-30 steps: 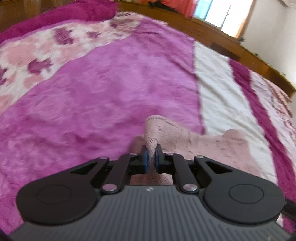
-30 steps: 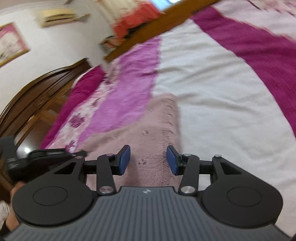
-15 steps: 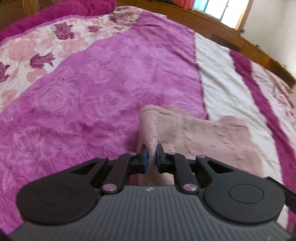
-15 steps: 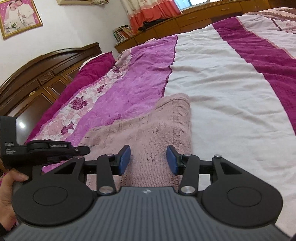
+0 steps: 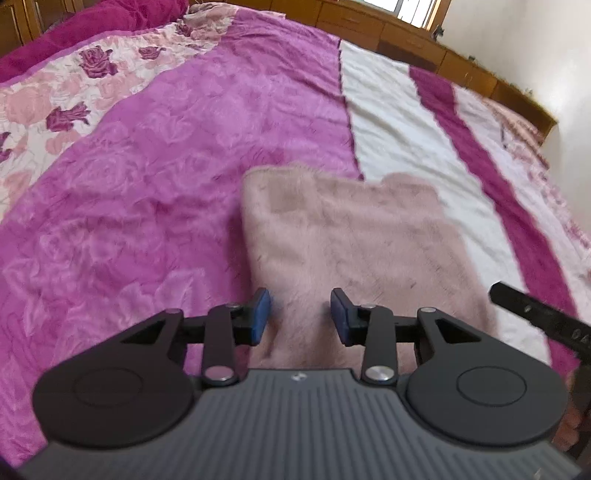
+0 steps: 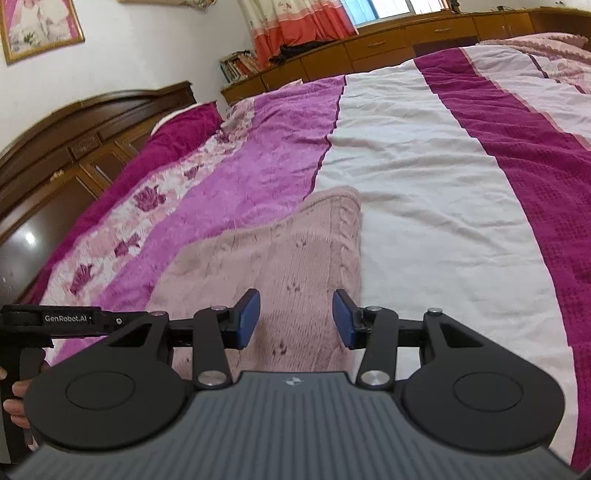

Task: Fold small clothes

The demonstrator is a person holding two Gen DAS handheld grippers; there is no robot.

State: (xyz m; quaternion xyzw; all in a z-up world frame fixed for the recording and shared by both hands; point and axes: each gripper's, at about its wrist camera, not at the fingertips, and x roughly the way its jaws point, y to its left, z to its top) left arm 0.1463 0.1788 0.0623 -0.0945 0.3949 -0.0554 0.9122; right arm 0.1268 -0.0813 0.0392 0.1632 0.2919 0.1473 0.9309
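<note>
Lying folded on the bedspread (image 5: 184,184), the pink knitted garment (image 5: 362,236) is free: left gripper (image 5: 300,315) jaws, just opening, stand spread above it; right gripper (image 6: 295,318) likewise spread.

Bedroom, daylit. Bed (image 6: 424,155) fills both views, its cover striped lengthwise: dark magenta, rose print, purple, white, magenta again. Dark carved headboard (image 6: 85,125) at the bed's left edge in the right wrist view, glossy, with a light glare low on its panel. Low wooden cabinets (image 6: 388,40) run along the far wall below a window (image 6: 391,7). Orange-and-white curtain (image 6: 295,26) hangs left of the window; books (image 6: 240,66) stacked beneath it. White walls (image 6: 155,44); gold-framed picture (image 6: 40,26) above the headboard.
</note>
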